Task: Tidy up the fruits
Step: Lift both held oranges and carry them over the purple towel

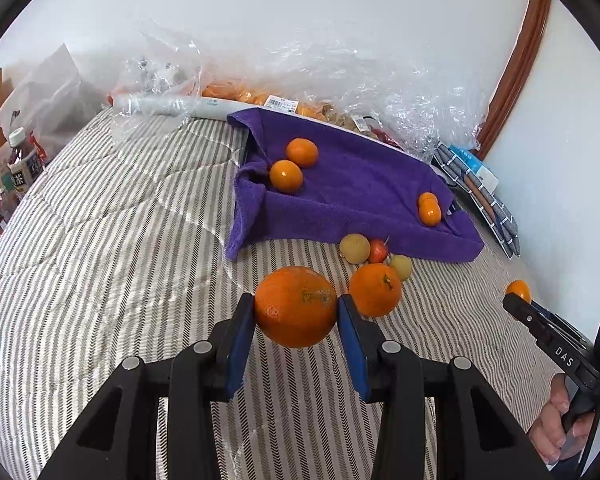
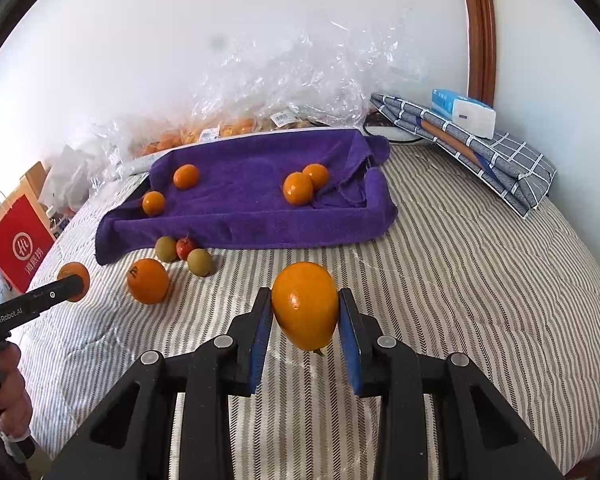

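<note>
Both oranges are pinched: left hand-held gripper (image 1: 296, 308), right hand-held gripper (image 2: 305, 307). Best lowered gently onto the purple towel (image 2: 252, 200), then released.

A striped bed (image 2: 460, 280) carries a purple towel (image 2: 252, 216), loose fruit (image 2: 148, 280), folded checked cloth (image 2: 500, 160); crinkled plastic bags (image 2: 300, 88) behind.

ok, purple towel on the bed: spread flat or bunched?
Mostly spread, edges turned up like a tray. The purple towel lies open with four oranges on it; its right end is folded into a raised lip.
</note>
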`<action>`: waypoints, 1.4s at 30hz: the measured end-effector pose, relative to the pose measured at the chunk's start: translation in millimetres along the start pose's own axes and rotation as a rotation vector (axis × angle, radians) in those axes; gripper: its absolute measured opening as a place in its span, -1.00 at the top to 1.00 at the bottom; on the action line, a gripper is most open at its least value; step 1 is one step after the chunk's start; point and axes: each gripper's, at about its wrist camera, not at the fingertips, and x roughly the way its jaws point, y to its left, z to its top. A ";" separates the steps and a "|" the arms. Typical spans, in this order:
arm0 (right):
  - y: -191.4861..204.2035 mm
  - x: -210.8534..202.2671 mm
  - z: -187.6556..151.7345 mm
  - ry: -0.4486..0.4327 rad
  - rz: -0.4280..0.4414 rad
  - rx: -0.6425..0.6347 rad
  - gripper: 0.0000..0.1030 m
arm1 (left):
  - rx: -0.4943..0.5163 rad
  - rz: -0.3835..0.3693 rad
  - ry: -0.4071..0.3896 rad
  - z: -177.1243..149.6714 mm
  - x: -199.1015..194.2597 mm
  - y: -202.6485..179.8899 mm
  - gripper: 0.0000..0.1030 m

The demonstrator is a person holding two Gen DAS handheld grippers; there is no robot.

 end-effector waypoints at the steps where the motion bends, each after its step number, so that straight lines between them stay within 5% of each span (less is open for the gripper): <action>1: 0.9 -1.0 0.9 -0.001 -0.001 -0.003 0.37 | -0.001 -0.001 -0.004 0.4 -1.8 0.6 0.24; 28: 5.2 -25.5 34.3 -0.074 0.021 0.025 0.37 | -0.046 -0.033 -0.072 33.9 -36.2 8.9 0.24; 42: 6.7 -9.5 59.1 -0.090 0.019 -0.005 0.37 | -0.024 -0.052 -0.083 63.4 -15.2 -9.2 0.24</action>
